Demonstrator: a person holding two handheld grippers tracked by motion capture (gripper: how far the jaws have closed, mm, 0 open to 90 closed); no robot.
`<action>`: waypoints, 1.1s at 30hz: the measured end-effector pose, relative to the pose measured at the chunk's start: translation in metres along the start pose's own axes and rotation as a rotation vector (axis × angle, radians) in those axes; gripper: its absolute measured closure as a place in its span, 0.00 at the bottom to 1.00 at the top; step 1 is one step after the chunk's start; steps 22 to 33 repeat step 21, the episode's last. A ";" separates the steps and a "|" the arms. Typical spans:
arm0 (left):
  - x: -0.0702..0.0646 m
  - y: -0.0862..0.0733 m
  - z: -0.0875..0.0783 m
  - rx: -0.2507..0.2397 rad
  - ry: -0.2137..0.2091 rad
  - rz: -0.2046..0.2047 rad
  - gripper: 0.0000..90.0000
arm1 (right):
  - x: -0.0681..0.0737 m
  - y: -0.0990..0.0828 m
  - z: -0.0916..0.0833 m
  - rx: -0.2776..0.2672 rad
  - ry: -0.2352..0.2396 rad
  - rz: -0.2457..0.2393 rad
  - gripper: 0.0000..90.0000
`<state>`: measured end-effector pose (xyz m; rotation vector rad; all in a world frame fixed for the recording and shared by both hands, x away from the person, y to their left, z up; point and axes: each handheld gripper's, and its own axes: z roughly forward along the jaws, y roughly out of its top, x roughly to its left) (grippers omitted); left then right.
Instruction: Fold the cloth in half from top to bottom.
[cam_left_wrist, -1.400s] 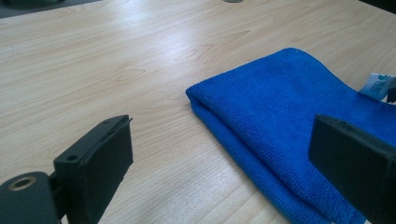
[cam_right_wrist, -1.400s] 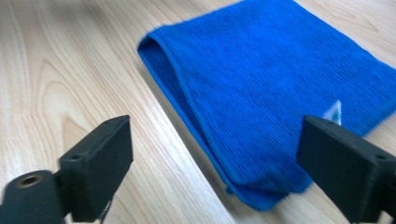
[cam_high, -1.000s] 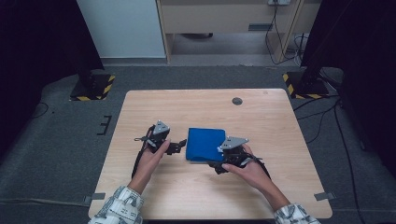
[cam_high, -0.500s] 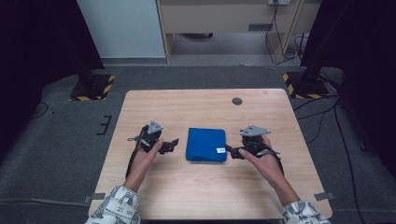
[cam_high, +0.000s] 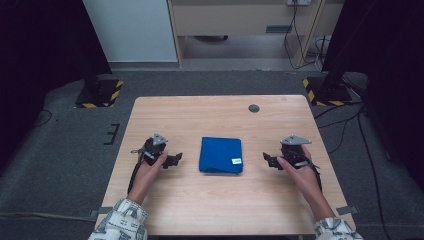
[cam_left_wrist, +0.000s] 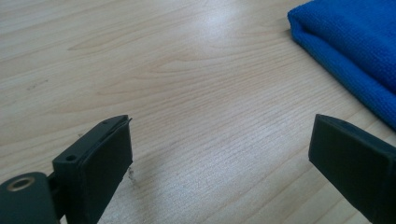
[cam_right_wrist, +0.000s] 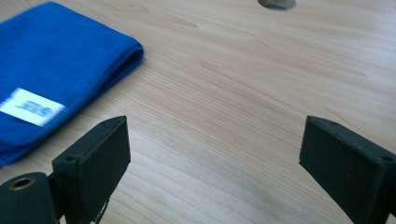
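We've pulled both grippers off the folded blue cloth (cam_high: 221, 155); left gripper (cam_high: 175, 160) and right gripper (cam_high: 267, 160) fingers gape wide. Snag an edge between them and it unfolds.

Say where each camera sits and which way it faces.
High view: above the person's side, looking forward and down on the table; forearms, hands, left gripper and right gripper.
Left gripper view: along its open jaws.
Right gripper view: along its open jaws.
Shared: the folded blue cloth.
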<state>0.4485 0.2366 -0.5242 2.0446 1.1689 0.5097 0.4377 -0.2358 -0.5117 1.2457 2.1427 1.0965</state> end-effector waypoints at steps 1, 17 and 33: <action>0.000 -0.001 0.001 0.005 0.001 0.003 0.06 | -0.003 -0.002 0.000 0.010 -0.005 0.005 0.10; -0.004 -0.010 0.009 0.058 0.010 0.014 0.04 | -0.016 -0.023 0.014 0.137 -0.067 0.029 0.06; -0.005 -0.011 0.008 0.060 0.012 0.012 0.03 | -0.016 -0.023 0.014 0.140 -0.064 0.026 0.05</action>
